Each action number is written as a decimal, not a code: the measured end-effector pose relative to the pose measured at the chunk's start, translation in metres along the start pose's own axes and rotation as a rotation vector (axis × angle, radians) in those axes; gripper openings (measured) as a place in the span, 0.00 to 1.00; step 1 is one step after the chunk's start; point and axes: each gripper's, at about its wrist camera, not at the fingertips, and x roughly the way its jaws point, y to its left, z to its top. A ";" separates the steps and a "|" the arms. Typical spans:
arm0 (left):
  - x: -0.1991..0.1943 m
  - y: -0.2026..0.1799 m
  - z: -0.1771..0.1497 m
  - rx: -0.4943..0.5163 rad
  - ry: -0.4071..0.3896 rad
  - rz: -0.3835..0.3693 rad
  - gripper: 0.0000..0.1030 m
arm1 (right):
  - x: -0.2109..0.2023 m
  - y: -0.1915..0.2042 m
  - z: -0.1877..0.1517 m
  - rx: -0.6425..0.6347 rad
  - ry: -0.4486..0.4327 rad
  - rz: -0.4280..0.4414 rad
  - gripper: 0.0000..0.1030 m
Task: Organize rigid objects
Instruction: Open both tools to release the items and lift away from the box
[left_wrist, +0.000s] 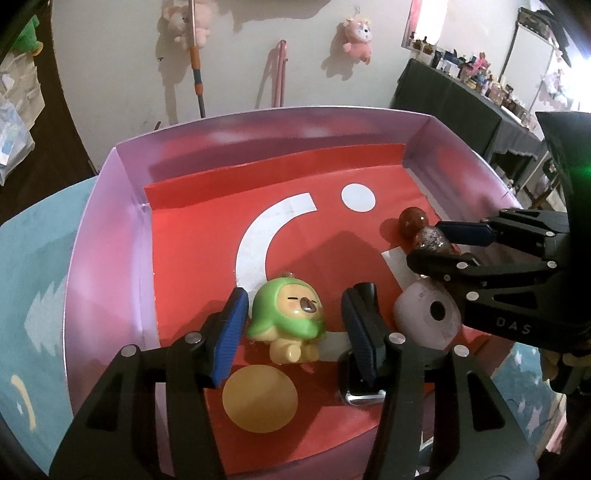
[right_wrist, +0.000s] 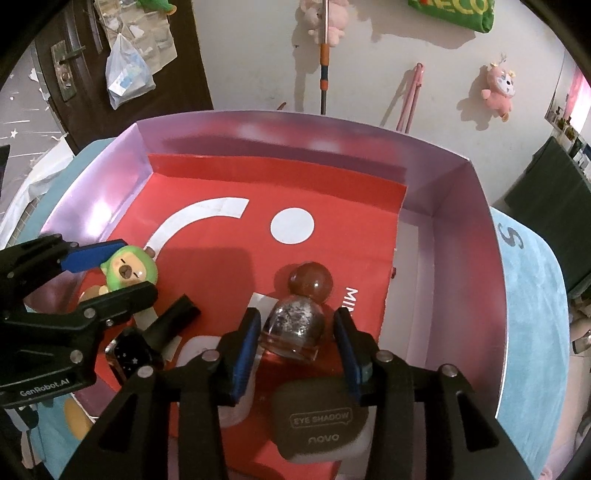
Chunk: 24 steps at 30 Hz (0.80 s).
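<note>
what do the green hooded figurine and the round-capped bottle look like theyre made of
The green-hooded bear figurine, between the left tool's open jaws, looks like glossy moulded plastic or vinyl: smooth surface, bright highlights. The clear bottle with the reddish ball cap, between the right tool's open jaws, looks like glass or clear hard plastic; it is see-through with silvery flecks and sharp reflections.
</note>
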 end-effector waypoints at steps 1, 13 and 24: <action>-0.001 0.000 0.000 -0.001 -0.004 -0.003 0.50 | -0.001 0.000 0.000 -0.002 -0.001 -0.003 0.44; -0.025 0.004 -0.001 -0.043 -0.074 -0.020 0.69 | -0.016 -0.004 -0.003 0.020 -0.033 0.003 0.53; -0.078 -0.004 -0.013 -0.046 -0.189 -0.002 0.77 | -0.085 -0.006 -0.018 0.058 -0.175 0.025 0.73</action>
